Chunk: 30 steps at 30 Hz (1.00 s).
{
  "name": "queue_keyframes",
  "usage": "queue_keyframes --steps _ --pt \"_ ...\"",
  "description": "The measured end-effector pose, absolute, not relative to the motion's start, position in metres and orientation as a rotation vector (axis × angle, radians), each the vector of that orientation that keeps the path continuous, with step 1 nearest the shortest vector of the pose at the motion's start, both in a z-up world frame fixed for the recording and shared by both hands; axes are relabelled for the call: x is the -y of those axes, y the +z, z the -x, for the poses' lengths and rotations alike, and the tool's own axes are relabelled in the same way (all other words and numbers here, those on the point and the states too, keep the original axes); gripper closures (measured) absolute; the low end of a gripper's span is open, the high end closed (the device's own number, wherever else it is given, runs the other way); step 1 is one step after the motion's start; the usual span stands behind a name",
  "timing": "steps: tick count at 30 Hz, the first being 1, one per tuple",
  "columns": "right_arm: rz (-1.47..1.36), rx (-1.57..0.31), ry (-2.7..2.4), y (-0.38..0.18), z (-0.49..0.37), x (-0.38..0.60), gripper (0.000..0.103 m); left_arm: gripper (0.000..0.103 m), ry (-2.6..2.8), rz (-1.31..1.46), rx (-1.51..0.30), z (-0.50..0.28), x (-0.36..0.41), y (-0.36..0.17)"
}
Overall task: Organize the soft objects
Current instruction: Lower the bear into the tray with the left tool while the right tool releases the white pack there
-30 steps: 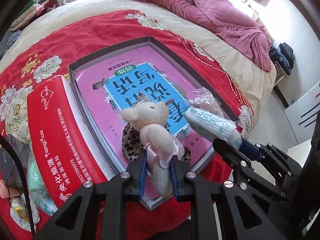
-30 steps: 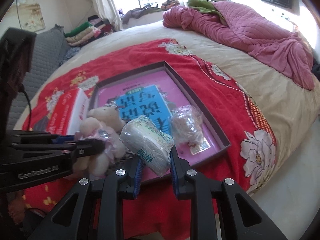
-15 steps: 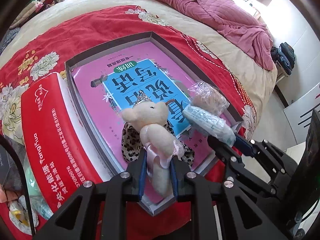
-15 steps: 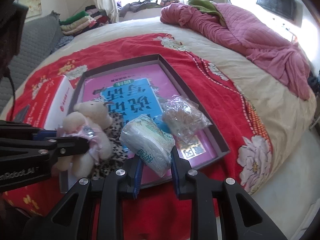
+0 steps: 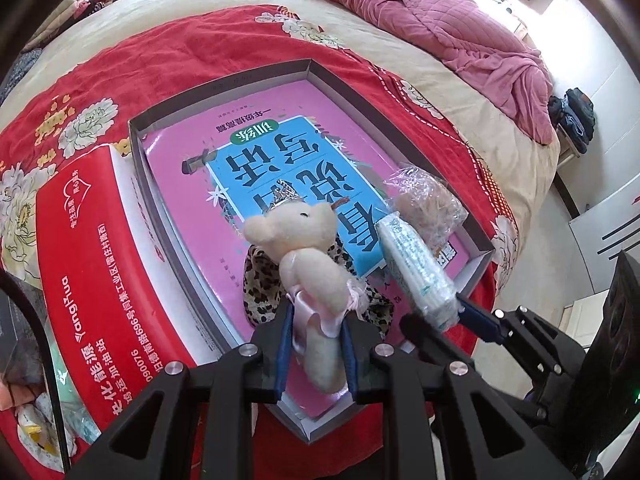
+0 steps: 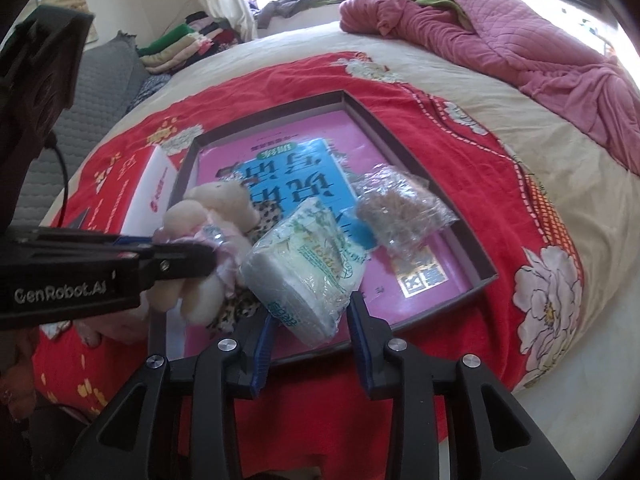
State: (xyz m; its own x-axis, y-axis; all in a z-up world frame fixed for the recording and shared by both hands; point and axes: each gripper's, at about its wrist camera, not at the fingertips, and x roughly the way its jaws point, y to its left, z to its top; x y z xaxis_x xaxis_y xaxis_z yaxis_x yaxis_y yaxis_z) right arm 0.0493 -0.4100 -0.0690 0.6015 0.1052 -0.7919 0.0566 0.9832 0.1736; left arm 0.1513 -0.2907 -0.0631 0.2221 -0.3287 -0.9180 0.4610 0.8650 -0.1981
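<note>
My left gripper (image 5: 316,320) is shut on a cream plush bear (image 5: 304,256) with a pink ribbon, held over the near end of a shallow grey box (image 5: 224,84). My right gripper (image 6: 310,308) is shut on a white tissue pack (image 6: 308,264), held over the same box (image 6: 404,144) beside the bear (image 6: 216,216). The tissue pack (image 5: 416,272) also shows in the left wrist view. A pink and blue book (image 5: 280,168) lines the box. A leopard-print cloth (image 5: 260,284) and a clear bag of brown stuff (image 6: 400,208) lie on it.
A red and white carton (image 5: 92,248) lies left of the box on the red flowered blanket (image 5: 168,48). A pink quilt (image 6: 520,40) is heaped at the bed's far right. Folded clothes (image 6: 180,44) sit on a grey sofa at the back left.
Both grippers have moved a little closer to the box, each keeping its hold. The objects in the box have not moved.
</note>
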Motion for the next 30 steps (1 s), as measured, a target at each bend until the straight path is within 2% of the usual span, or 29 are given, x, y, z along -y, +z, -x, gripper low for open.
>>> queue_keyframes --steps 2,4,6,15,25,27,29,30 --pt "-0.180 -0.930 0.039 -0.069 -0.049 0.408 0.064 0.081 -0.547 -0.129 -1.233 -0.152 0.291 -0.063" --pt "-0.170 -0.929 0.048 -0.067 -0.048 0.406 0.055 0.081 -0.546 -0.129 -1.235 -0.152 0.291 -0.064" --pt "-0.162 -0.924 0.059 -0.065 -0.046 0.404 0.051 0.080 -0.545 -0.128 -1.236 -0.152 0.291 -0.064" --pt "-0.171 -0.929 0.050 -0.063 -0.043 0.408 0.051 0.080 -0.544 -0.118 -1.246 -0.154 0.292 -0.066" --pt "-0.182 -0.925 0.012 -0.057 -0.038 0.418 0.050 0.074 -0.566 -0.118 -1.253 -0.151 0.294 -0.064" --pt "-0.179 -0.925 0.006 -0.057 -0.038 0.418 0.050 0.071 -0.568 -0.106 -1.253 -0.151 0.292 -0.063" --pt "-0.182 -0.923 -0.005 -0.055 -0.036 0.419 0.049 0.059 -0.566 -0.099 -1.249 -0.150 0.290 -0.061" --pt "-0.186 -0.921 -0.006 -0.055 -0.036 0.419 0.049 0.056 -0.561 -0.106 -1.244 -0.149 0.290 -0.060"
